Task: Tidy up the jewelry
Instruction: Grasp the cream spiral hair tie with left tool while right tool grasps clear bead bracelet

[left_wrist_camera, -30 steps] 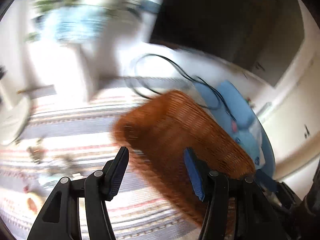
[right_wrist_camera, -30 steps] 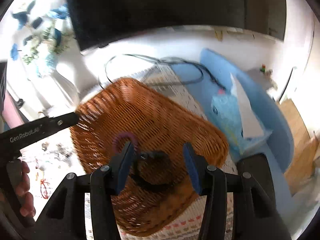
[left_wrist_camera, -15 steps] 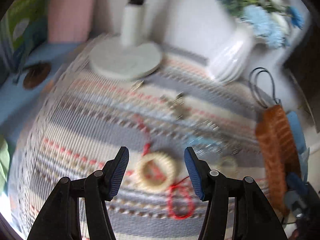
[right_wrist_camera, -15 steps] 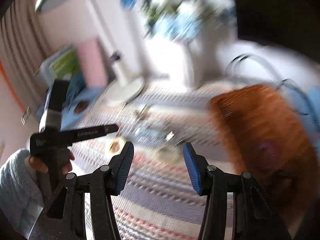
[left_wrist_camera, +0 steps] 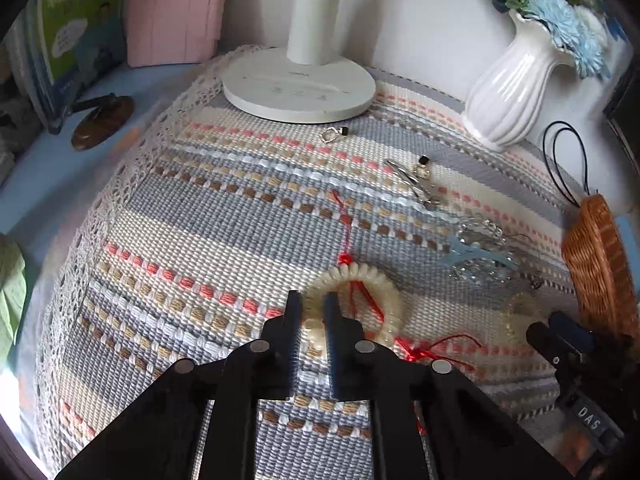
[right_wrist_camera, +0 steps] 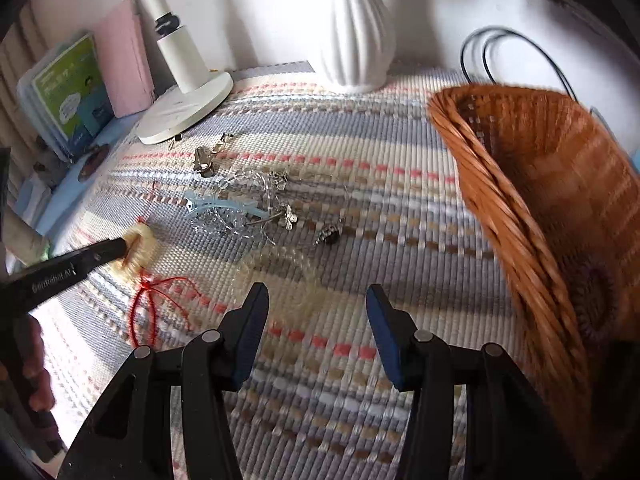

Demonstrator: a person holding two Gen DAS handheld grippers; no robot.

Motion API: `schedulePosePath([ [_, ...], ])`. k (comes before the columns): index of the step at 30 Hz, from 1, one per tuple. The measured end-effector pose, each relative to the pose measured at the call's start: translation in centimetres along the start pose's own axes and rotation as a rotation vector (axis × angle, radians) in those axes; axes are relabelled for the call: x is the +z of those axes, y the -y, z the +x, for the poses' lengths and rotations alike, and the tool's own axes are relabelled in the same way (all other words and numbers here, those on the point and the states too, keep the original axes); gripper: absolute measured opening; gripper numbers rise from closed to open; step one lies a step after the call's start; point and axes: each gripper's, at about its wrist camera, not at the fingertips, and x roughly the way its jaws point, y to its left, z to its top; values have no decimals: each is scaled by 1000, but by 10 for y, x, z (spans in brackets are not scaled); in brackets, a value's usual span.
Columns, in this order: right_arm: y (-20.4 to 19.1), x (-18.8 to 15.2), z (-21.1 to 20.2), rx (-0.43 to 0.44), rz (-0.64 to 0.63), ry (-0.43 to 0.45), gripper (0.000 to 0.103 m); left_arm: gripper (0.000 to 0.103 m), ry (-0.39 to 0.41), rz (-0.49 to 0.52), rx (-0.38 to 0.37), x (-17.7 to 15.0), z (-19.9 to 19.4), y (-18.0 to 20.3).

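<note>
Left gripper (left_wrist_camera: 313, 305): jaws just closed, now pinching the near rim of the cream bead bracelet (left_wrist_camera: 356, 306) lying on the striped mat (left_wrist_camera: 208, 216). Red cord (left_wrist_camera: 432, 346) tangled at the bracelet. Right gripper (right_wrist_camera: 316, 304): jaws apart, nothing between them, over a pale blurred ring (right_wrist_camera: 280, 276) on the mat. Further out: blue hair clip (right_wrist_camera: 220, 206), clear bead chain (right_wrist_camera: 240, 220), silver earrings (right_wrist_camera: 288, 216). Wicker basket (right_wrist_camera: 540, 184) at the right, a purple hair tie (right_wrist_camera: 596, 300) inside.

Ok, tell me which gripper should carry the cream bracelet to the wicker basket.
Left. The left gripper has just closed on the cream bracelet; the right gripper hangs open and empty beside the wicker basket.
</note>
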Motion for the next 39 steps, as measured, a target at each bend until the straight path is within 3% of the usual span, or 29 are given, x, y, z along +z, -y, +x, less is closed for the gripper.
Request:
schedulePosePath([
  [2,-4,0,1,-23,-23,13,53,11,-1,-21,-18,1,0,-4],
  [4,-6,0,2,-72,-48,34,44,11,-3,-28,-27,4,0,-5],
  [7,-6,-2,3,-132,-95,62,10,11,-3,-24,-26,3,2,-5],
  [11,-7,-2,3,-138,-127,76,9,11,0,-25,-17,2,-2,-4],
  [21,0,-2,-1,-109,-62,56,9,11,7,-48,5,3,-7,-7],
  [33,7,-7,-45,-62,-21,142,9,11,42,60,-14,9,-34,20],
  [39,20,-6,-75,-54,33,203,9,11,78,128,-59,18,-53,51],
])
